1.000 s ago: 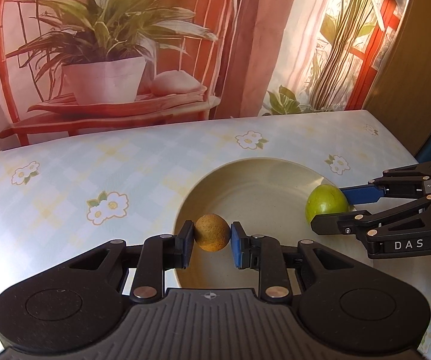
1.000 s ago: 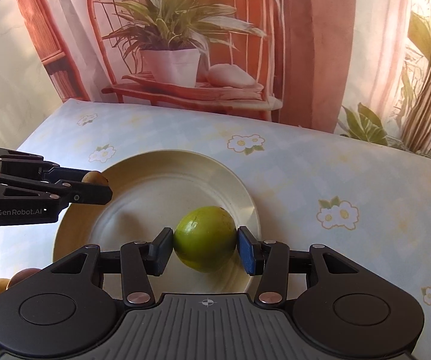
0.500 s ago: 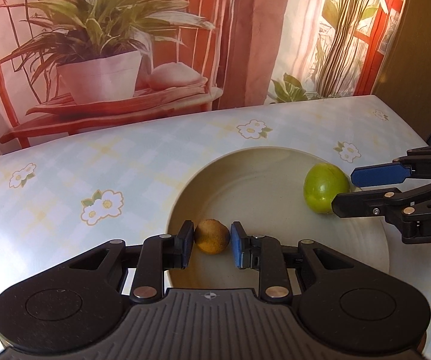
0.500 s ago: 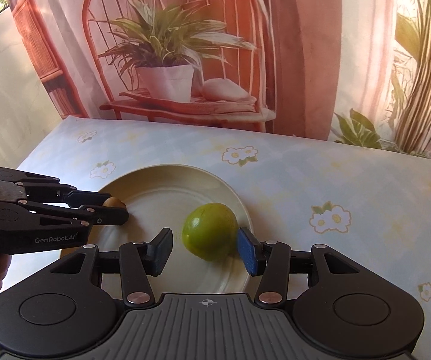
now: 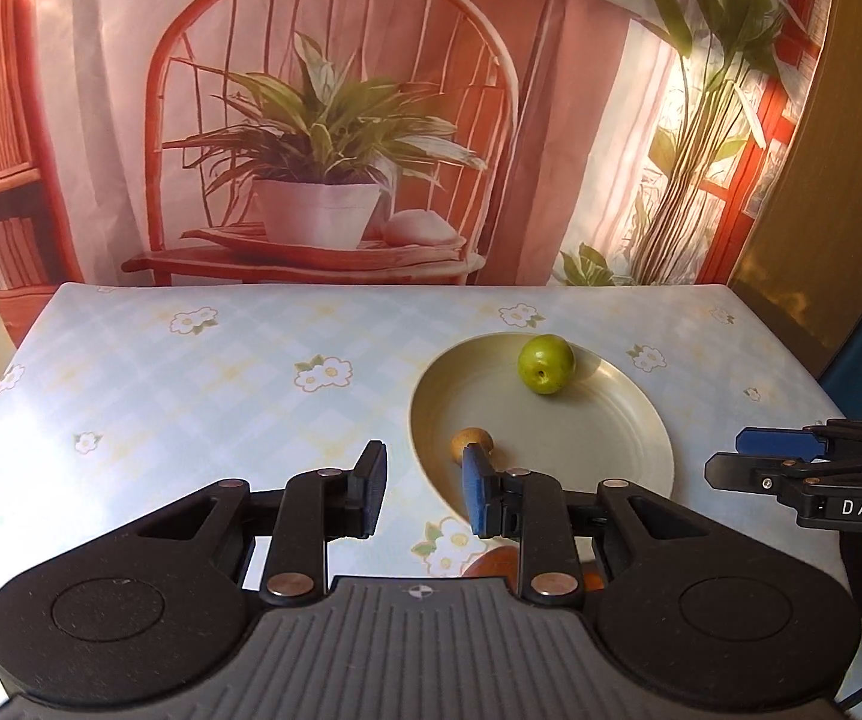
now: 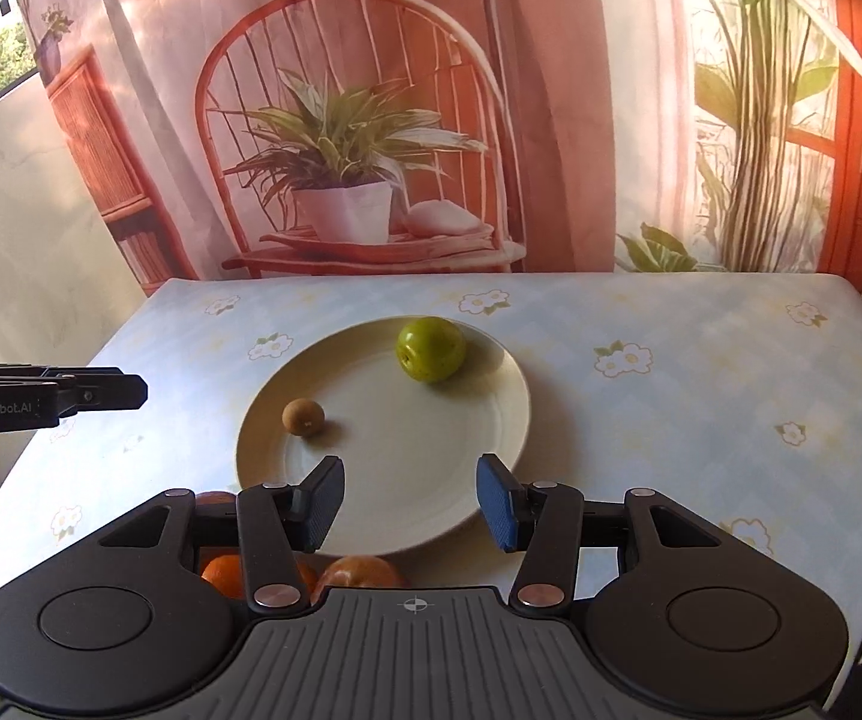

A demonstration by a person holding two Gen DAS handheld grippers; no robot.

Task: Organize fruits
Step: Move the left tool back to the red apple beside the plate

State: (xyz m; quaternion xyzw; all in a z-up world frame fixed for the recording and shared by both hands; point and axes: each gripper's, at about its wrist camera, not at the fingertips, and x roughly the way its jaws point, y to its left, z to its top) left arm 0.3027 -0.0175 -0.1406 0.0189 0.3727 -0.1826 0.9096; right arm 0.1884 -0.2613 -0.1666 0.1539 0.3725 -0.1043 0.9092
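Left gripper [image 5: 419,489]: jaws parted, empty. Right gripper [image 6: 410,504]: jaws parted, empty. Both fruits on plate [image 6: 466,480] beyond the jaws: small brown fruit [image 6: 303,417] ahead-left of right jaws, green fruit [image 6: 431,349] farther ahead.

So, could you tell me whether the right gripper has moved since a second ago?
Yes. The right gripper has pulled back: it now hovers at the near rim of the plate, leaving the green fruit by the far rim.
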